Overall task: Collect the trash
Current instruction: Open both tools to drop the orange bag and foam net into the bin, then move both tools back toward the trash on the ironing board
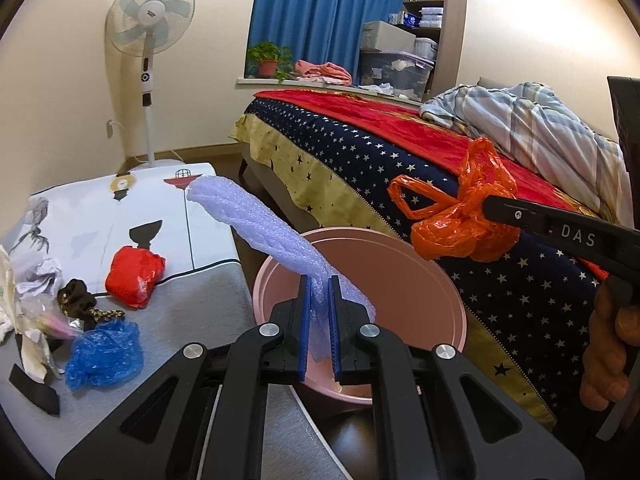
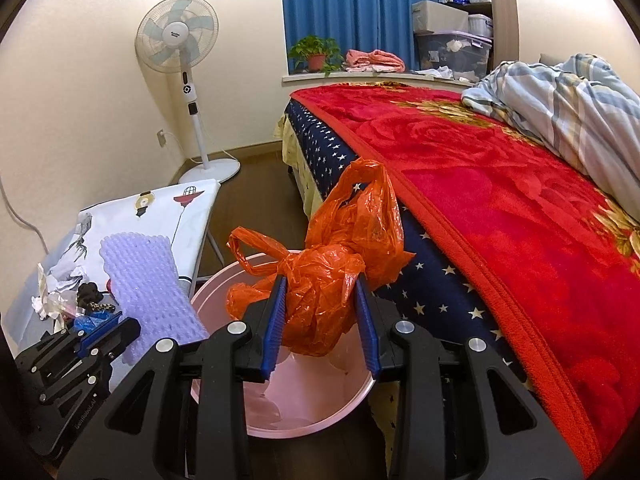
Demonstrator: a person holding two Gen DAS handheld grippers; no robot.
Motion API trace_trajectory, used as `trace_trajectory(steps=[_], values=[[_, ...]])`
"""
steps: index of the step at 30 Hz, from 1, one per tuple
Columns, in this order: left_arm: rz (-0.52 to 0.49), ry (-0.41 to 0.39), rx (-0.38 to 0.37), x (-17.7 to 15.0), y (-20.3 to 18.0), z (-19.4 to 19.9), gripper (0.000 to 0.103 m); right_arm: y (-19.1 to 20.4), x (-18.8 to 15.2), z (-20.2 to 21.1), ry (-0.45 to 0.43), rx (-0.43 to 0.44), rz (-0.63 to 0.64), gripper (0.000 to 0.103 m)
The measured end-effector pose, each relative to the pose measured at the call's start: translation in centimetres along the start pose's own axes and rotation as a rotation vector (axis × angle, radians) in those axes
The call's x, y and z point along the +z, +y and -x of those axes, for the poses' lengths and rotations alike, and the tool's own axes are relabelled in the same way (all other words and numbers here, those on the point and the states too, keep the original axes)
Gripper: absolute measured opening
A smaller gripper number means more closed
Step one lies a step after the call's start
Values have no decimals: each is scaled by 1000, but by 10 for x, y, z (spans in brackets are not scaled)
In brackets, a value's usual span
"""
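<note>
Over the pink bin (image 1: 420,280), both grippers hold trash. Left gripper (image 1: 319,304) has its jaws nearly closed, pinching one strip of bubble wrap (image 1: 256,224) — long axis runs up and away to the left, free end above the table (image 1: 216,292). Right gripper (image 2: 321,308) has its jaws partly open, clamped on one crumpled orange plastic bag (image 2: 332,264), a handle loop sticking out left, another flap pointing up.

Left wrist view only: one red wrapped lump (image 1: 134,276), the person's hand (image 1: 608,352) on the right tool's grip at the frame edge, and the bag seen from the side beside the bed (image 1: 360,144). One blue plastic wad (image 1: 104,354), a dark tangle and crumpled white paper show clearly here — in the right wrist view they are mostly hidden behind the left gripper. Right wrist view shows the bin's inside, which looks empty, and the wrap's broad bubbled face.

One bin, one standing fan (image 2: 178,38), one potted plant (image 2: 316,54).
</note>
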State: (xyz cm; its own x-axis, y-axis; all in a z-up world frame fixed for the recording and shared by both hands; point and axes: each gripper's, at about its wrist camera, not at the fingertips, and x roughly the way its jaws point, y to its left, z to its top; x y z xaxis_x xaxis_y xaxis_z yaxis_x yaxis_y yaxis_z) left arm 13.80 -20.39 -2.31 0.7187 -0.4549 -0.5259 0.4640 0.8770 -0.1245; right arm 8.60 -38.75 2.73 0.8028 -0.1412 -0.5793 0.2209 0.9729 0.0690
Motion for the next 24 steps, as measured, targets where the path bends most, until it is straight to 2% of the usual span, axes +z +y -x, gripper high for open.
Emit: trace_trajectory(steps=[3, 6, 8, 9, 24], values=[[1, 3, -5, 1, -1, -2, 9, 0, 0, -1, 1, 3, 2, 34], [-1, 12, -22, 0, -3, -6, 11, 1, -1, -3, 10, 10, 2, 40], [-2, 17, -17, -1, -5, -8, 26, 1, -1, -4, 17, 5, 1, 51], [1, 16, -16, -2, -5, -8, 32, 1, -1, -4, 15, 4, -1, 51], [2, -24, 14, 0, 6, 21, 32, 8, 0, 5, -19, 26, 23, 51]])
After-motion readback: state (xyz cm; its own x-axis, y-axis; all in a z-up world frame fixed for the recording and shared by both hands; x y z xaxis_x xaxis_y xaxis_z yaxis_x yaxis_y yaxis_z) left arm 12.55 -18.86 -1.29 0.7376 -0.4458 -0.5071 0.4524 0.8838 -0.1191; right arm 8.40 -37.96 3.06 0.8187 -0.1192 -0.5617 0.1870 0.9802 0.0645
